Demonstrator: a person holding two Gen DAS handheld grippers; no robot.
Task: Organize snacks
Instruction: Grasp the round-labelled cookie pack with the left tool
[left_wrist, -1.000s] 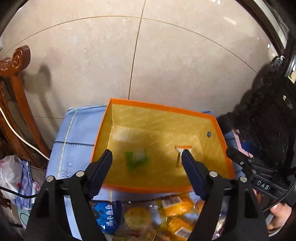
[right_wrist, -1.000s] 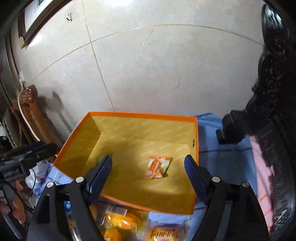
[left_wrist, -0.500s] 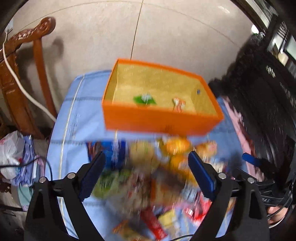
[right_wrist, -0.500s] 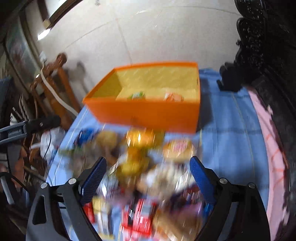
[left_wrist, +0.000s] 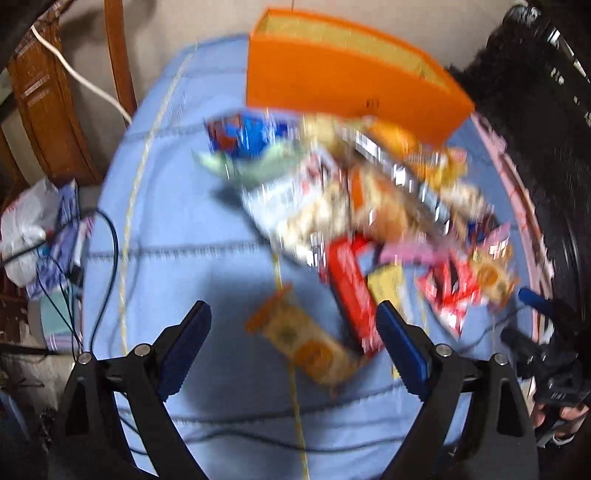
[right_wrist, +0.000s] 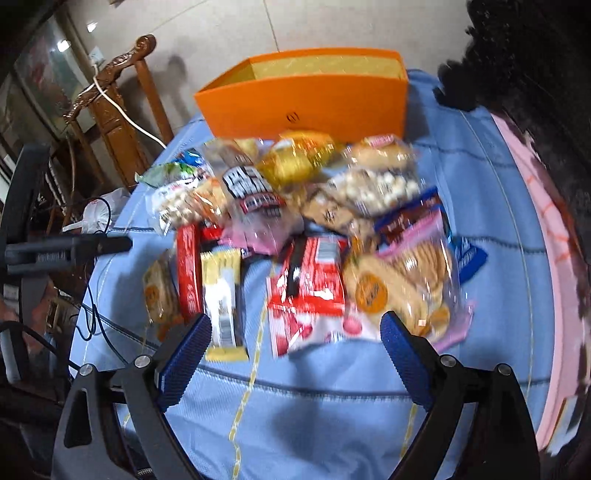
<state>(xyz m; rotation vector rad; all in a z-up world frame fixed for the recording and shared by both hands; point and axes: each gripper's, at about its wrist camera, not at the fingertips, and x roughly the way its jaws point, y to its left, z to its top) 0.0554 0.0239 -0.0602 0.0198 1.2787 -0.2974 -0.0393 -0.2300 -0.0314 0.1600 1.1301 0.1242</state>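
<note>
An orange box (left_wrist: 347, 86) with a yellow lining stands at the far side of a blue cloth (left_wrist: 192, 229); it also shows in the right wrist view (right_wrist: 306, 99). A blurred pile of snack packets (left_wrist: 362, 199) lies in front of it, also in the right wrist view (right_wrist: 303, 210). My left gripper (left_wrist: 293, 347) is open and empty over an orange biscuit packet (left_wrist: 303, 339), beside a red bar (left_wrist: 351, 291). My right gripper (right_wrist: 295, 354) is open and empty, near a red-and-white packet (right_wrist: 310, 291) and a yellow bar (right_wrist: 223, 299).
A wooden chair (right_wrist: 118, 107) with a white cable stands at the left. Black cables (left_wrist: 107, 258) and a plastic bag (left_wrist: 26, 229) lie off the cloth's left edge. Dark carved furniture (right_wrist: 524, 59) and a pink cloth edge (right_wrist: 554, 236) bound the right side.
Both grippers have pulled back from above the orange box toward the near side of the cloth. The snack pile now fills both views; the box's inside is hidden by its front wall.
</note>
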